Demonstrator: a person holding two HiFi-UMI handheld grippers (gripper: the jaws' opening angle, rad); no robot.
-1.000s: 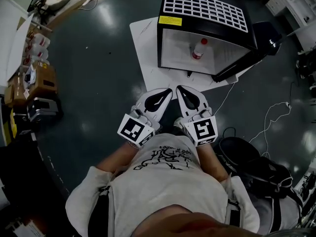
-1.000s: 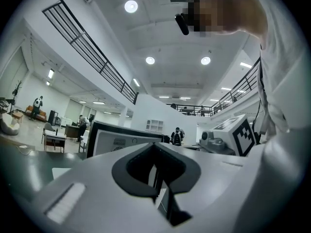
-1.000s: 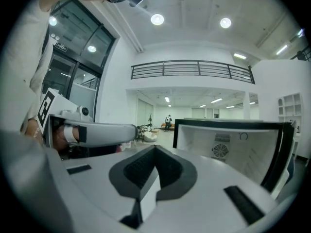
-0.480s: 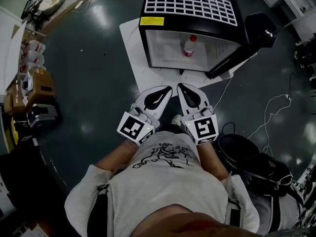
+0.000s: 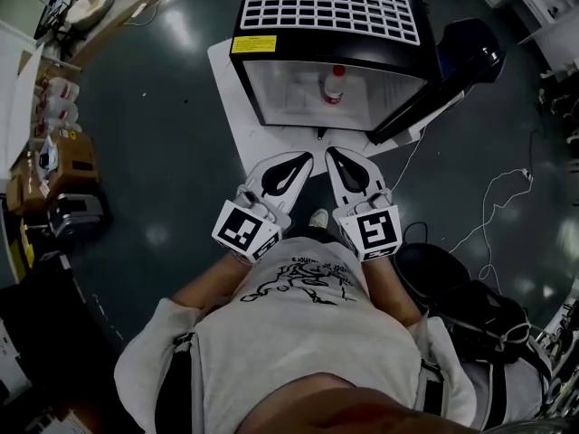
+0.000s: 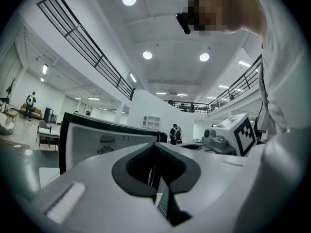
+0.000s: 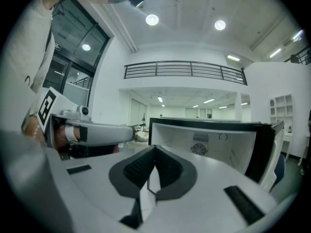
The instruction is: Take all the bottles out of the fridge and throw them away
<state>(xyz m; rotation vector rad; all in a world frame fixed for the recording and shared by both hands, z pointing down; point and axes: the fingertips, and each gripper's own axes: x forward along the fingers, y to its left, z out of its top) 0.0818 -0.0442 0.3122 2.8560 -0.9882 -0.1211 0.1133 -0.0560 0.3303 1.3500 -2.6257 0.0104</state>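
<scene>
Nothing had been taken out yet: one bottle [image 5: 334, 86] stood inside the open fridge [image 5: 326, 12] at 12 o'clock, while the left gripper [image 5: 301, 158] and right gripper [image 5: 333, 154], both closed and empty, hung side by side short of it.

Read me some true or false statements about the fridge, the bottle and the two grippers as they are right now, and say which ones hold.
1. The door of the fridge stands open. True.
2. A red-capped bottle stands inside the fridge. True.
3. The left gripper is shut on the bottle. False: its jaws are together with nothing in them, and it is short of the fridge.
4. The right gripper has its jaws wide apart. False: they are together, with nothing between them.
5. The fridge sits on a tabletop. False: it sits on a white sheet on the dark floor.
</scene>
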